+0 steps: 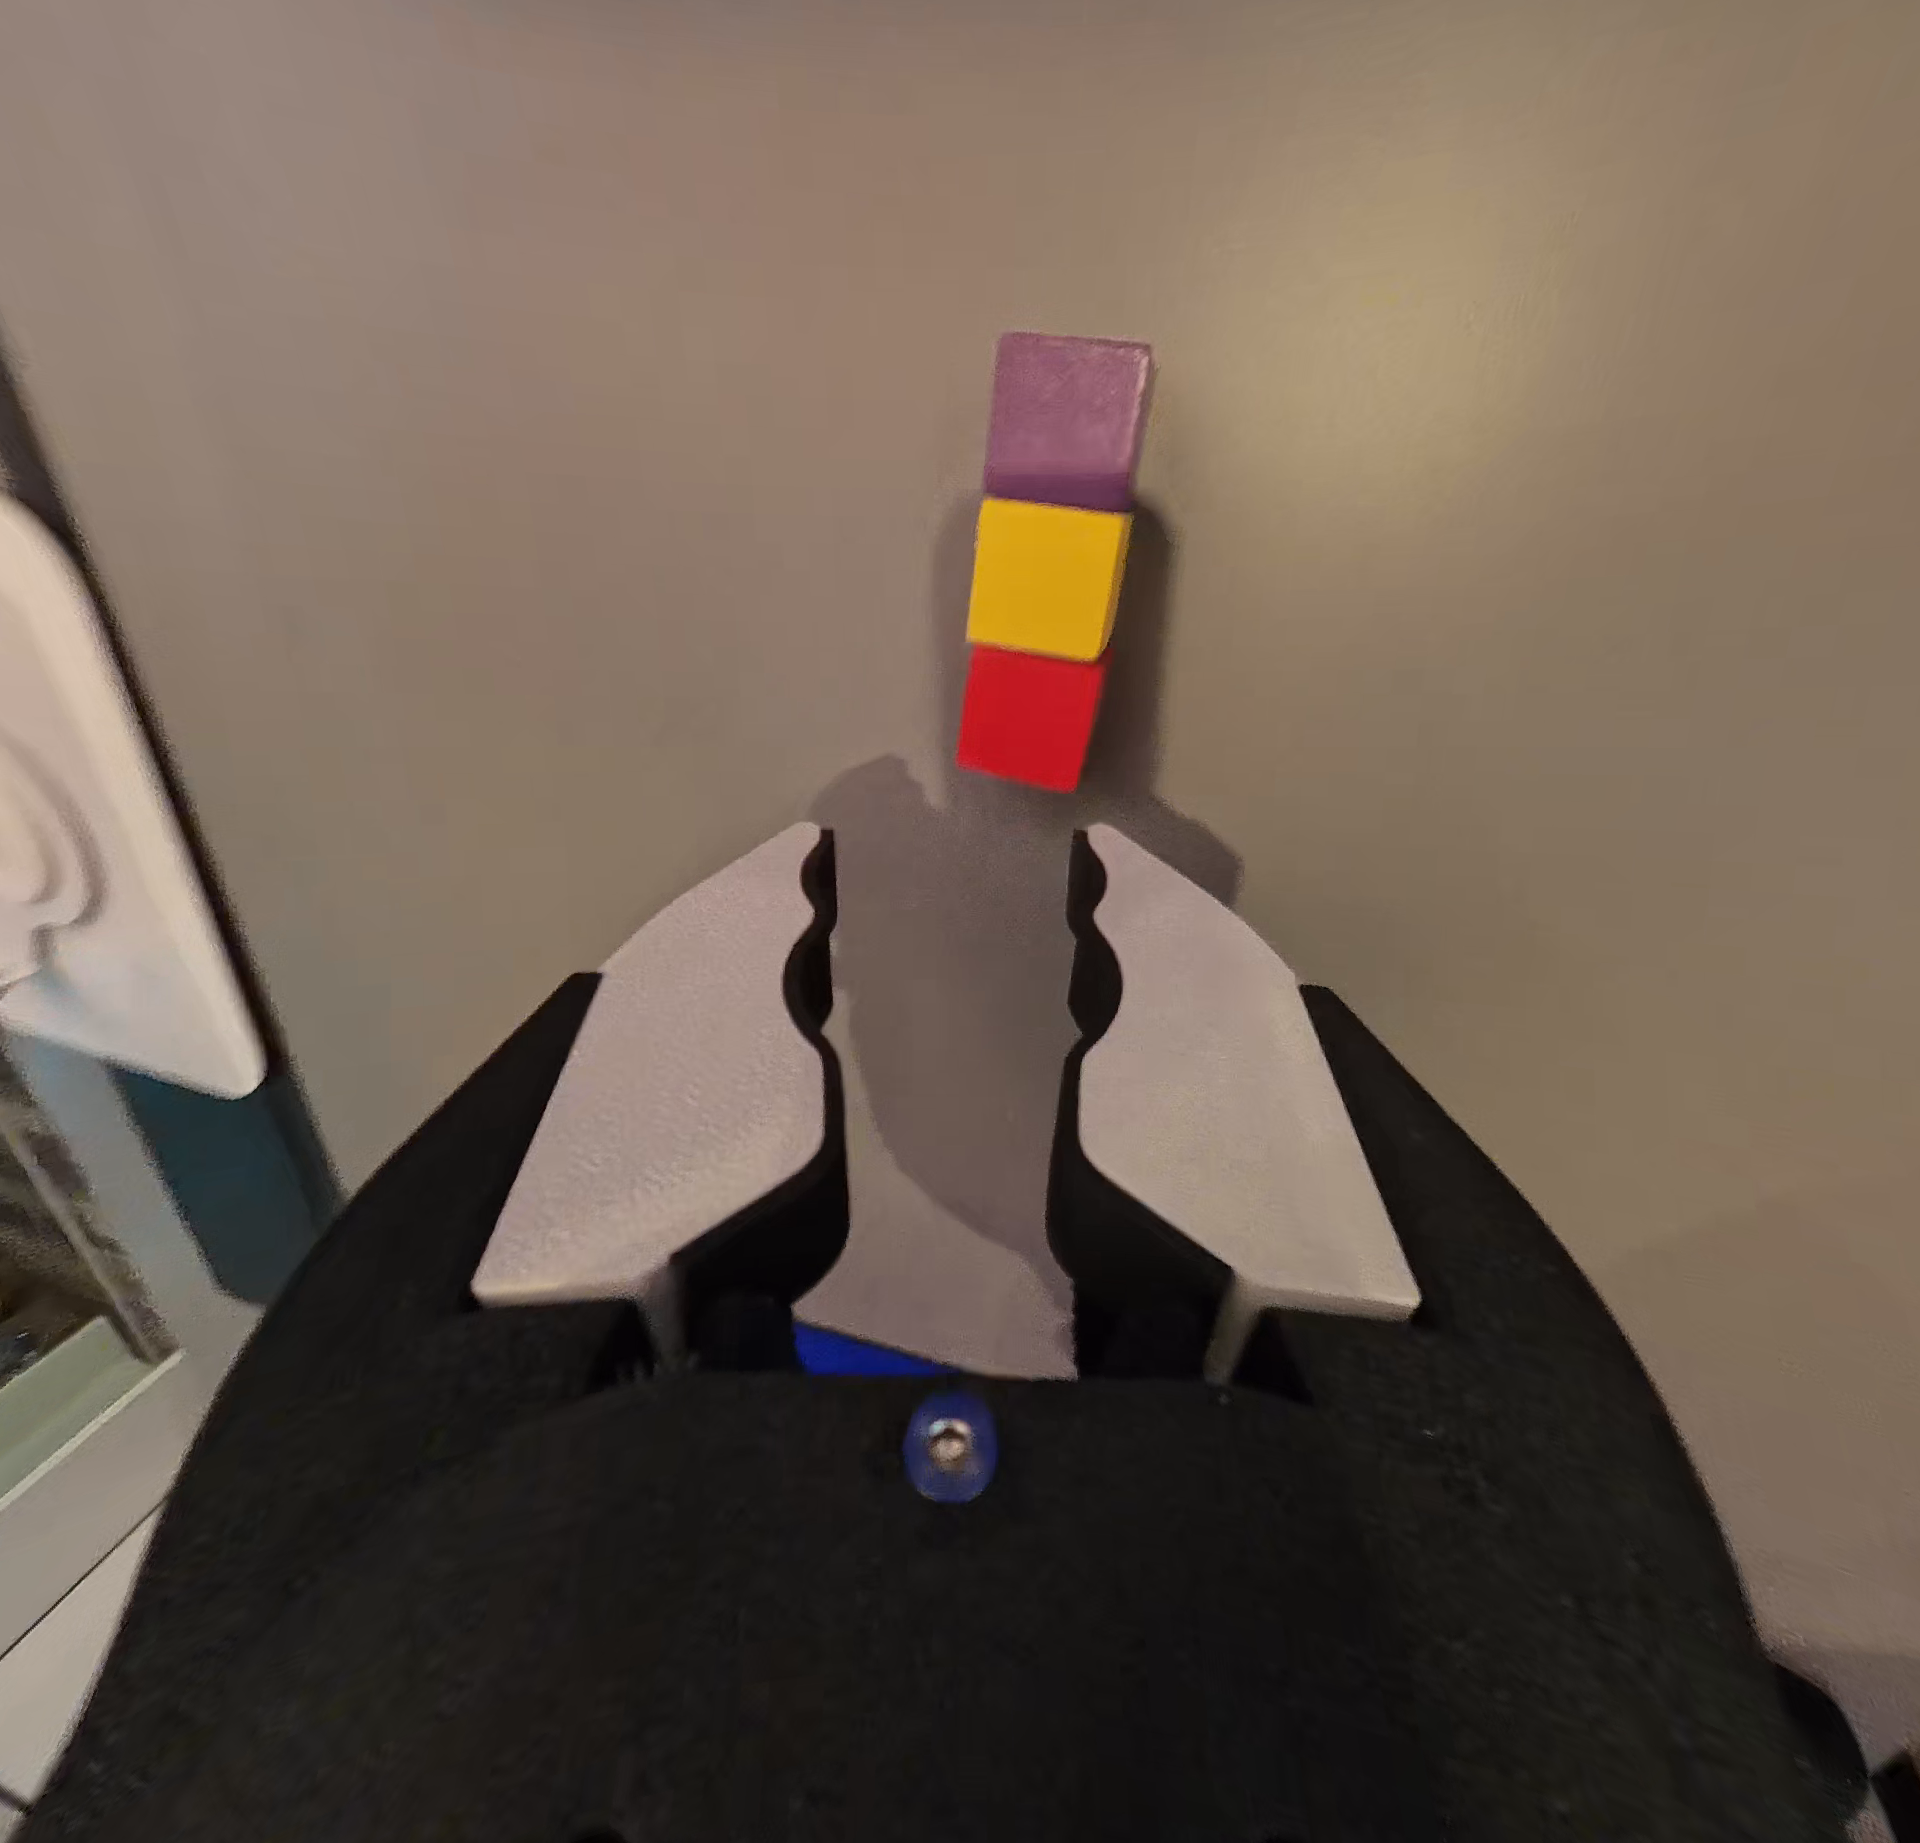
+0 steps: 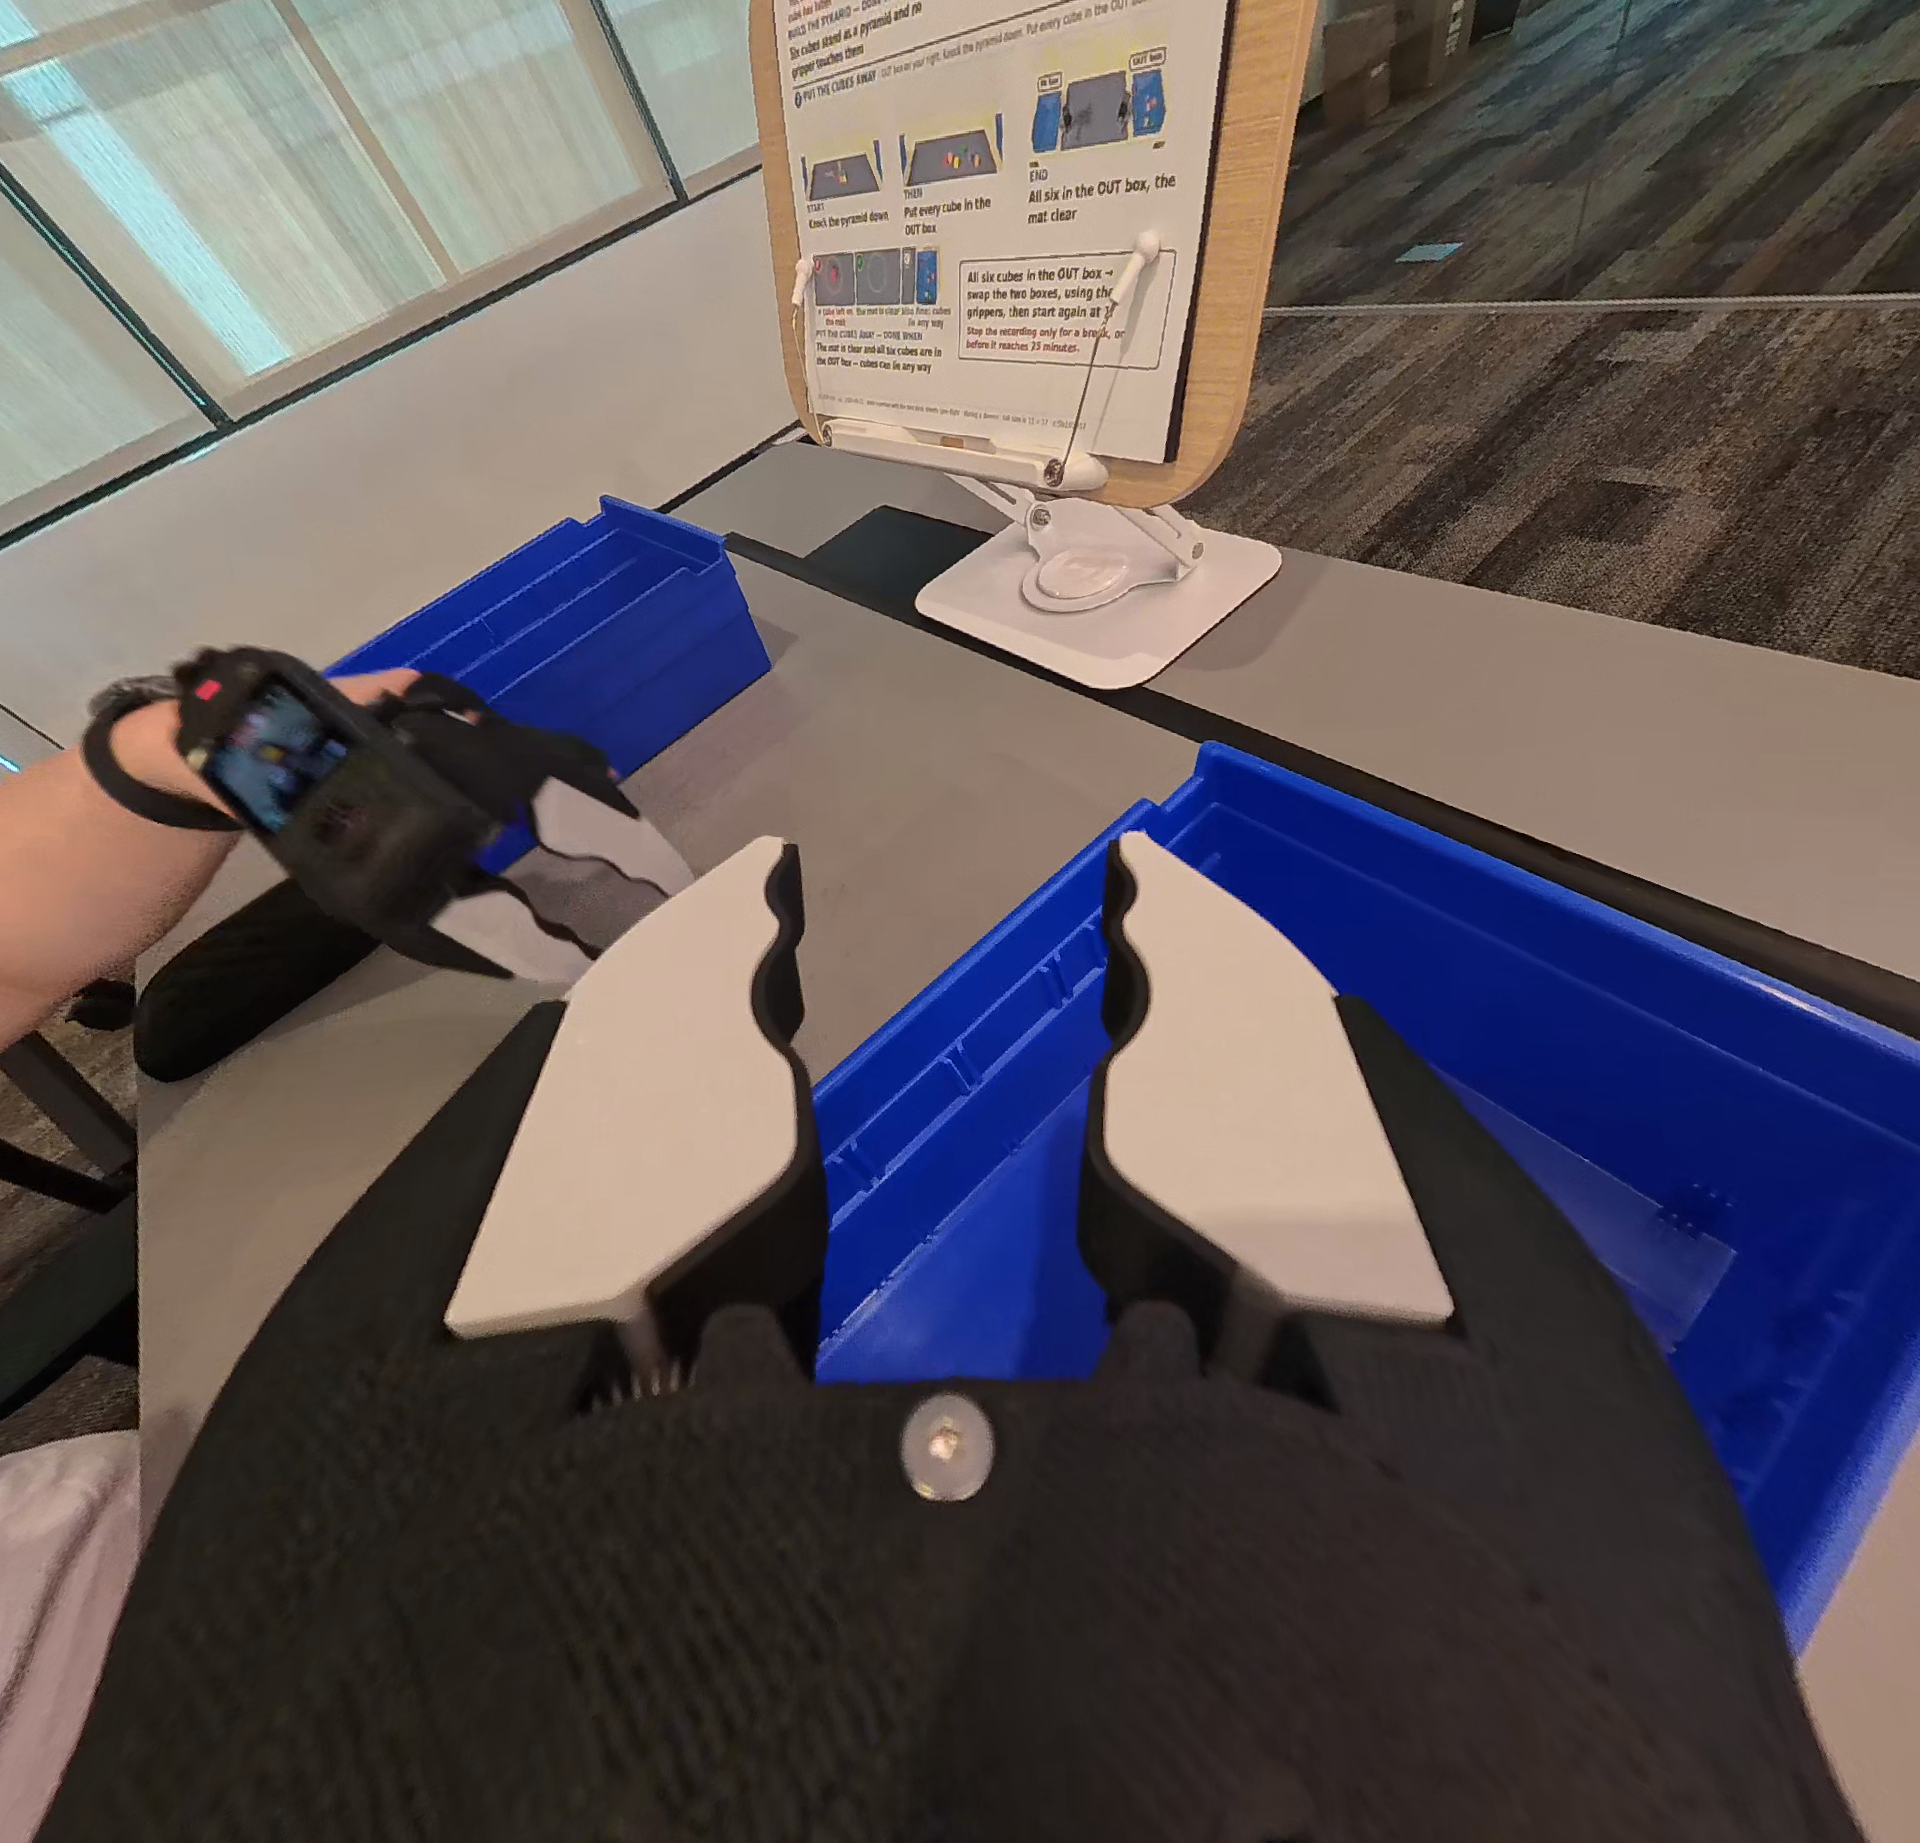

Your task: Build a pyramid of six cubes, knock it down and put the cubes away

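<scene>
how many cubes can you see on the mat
3, touching in one row ahead of the open left claw: red cube nearest, yellow cube in the middle, purple cube farthest. The right wrist view shows none; others may be hidden or out of frame.

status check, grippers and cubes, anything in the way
Left gripper open, empty, just short of the red cube. Red, yellow cube and purple cube touching in a row. Right gripper open, empty, over blue bin. Nothing blocking.

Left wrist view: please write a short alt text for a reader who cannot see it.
Three cubes lie touching in a row on a grey surface: red cube nearest, then yellow cube, then purple cube. The left tool points at them, open and empty.
</scene>
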`<state>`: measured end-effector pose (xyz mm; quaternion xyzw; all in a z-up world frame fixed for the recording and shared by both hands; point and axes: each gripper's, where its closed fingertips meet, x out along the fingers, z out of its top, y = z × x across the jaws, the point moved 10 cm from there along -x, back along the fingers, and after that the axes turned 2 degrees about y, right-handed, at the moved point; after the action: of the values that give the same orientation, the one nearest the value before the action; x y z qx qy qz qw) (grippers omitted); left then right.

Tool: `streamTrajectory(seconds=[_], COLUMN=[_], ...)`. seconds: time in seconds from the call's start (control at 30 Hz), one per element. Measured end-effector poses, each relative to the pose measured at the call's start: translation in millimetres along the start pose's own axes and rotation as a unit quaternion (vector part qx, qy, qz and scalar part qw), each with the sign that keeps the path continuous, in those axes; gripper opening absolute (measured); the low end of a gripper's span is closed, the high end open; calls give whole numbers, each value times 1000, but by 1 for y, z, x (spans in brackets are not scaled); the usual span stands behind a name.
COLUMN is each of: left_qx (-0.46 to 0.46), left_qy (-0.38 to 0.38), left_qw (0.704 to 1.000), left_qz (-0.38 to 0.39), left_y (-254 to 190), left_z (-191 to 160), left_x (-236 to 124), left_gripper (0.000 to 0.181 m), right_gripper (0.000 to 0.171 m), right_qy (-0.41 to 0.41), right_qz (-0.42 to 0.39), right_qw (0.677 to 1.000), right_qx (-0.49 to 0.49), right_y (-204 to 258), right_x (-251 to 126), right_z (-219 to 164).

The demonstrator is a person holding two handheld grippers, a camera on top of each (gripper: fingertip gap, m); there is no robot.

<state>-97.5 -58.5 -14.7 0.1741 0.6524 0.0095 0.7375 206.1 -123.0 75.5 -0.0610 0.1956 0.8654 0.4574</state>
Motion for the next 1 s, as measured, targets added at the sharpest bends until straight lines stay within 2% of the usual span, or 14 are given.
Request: streamTrajectory(seconds=[0.13,0.23,0.33,0.4,0.47,0.53,0.63,0.73,0.87,1.0], left_qx=[-64,-144,-249,-323,-383,-415,-446,-426,-355,-298], left_qy=[-88,-137,-198,-260,-311,-343,-312,-227,-142,-49], left_qw=[990,961,913,868,821,805,825,868,922,952], left_qz=[95,190,256,274,287,248,153,117,67,42], left_y=[13,36,64,79,90,95,101,103,101,103], left_z=[-37,-83,-140,-181,-224,-261,-299,-317,-319,-321], left_x=[-63,-108,-144,-161,-163,-147,-102,-60,-25,0], left_gripper=[44,51,48,36,29,29,30,26,26,26], right_gripper=[56,56,56,56,56,56,56,56,56,57], right_qy=[-7,-12,-14,-15,-14,-10,-1,10,25,40], right_qz=[0,0,-3,-6,-7,-9,-13,-17,-21,-24], right_qw=[1000,1000,1000,1000,1000,1000,1000,1000,999,999], right_qx=[4,7,6,7,9,10,9,6,-1,-7], right_y=[-2,-3,-3,-3,-4,-4,-3,-2,-1,0], right_x=[-3,-5,-7,-7,-7,-5,-2,3,10,17], right_z=[0,0,0,0,-1,-1,-2,-2,-3,-4])
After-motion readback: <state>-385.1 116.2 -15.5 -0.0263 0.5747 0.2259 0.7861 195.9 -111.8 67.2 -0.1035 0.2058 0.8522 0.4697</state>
